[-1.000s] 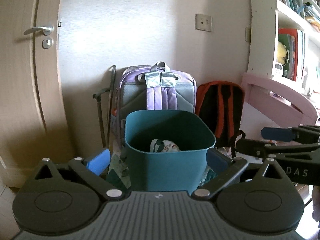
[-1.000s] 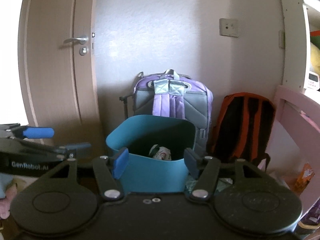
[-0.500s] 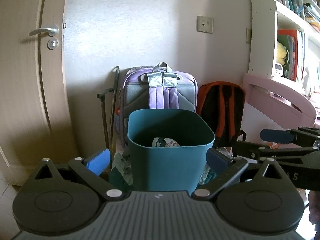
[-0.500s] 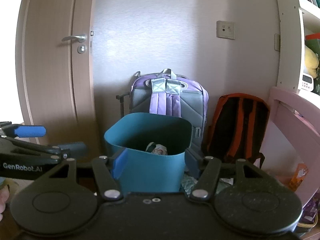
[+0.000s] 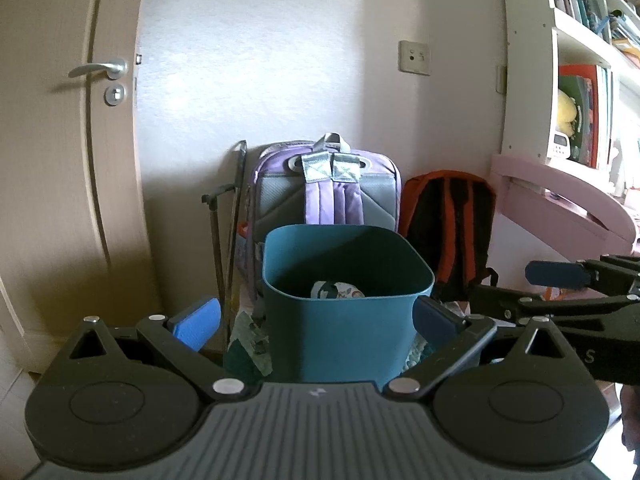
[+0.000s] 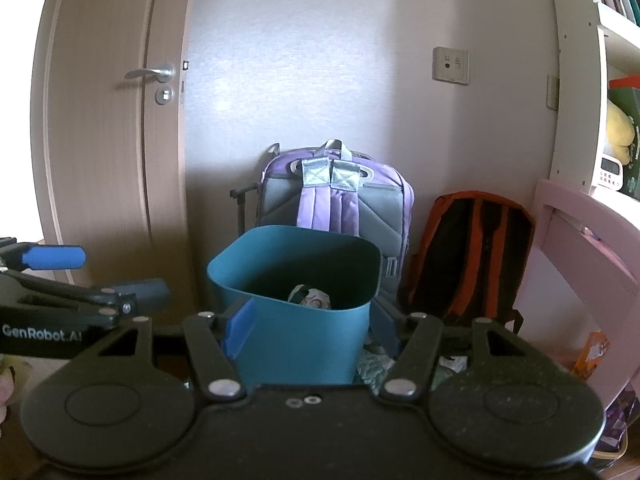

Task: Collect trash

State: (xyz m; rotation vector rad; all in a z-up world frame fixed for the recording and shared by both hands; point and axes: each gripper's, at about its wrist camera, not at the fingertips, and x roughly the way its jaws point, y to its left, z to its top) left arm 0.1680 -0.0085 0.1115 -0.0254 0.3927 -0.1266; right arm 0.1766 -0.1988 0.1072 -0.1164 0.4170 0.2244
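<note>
The left hand-held gripper point(image 5: 316, 320), marked "GenRobot.AI", and the right hand-held gripper point(image 6: 310, 322) both stand wide, holding nothing, before the blue bin point(image 5: 344, 336).

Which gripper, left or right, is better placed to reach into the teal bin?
Neither clearly. Left gripper and right gripper both stand open, empty, framing the teal bin, which sits central in each view.
</note>
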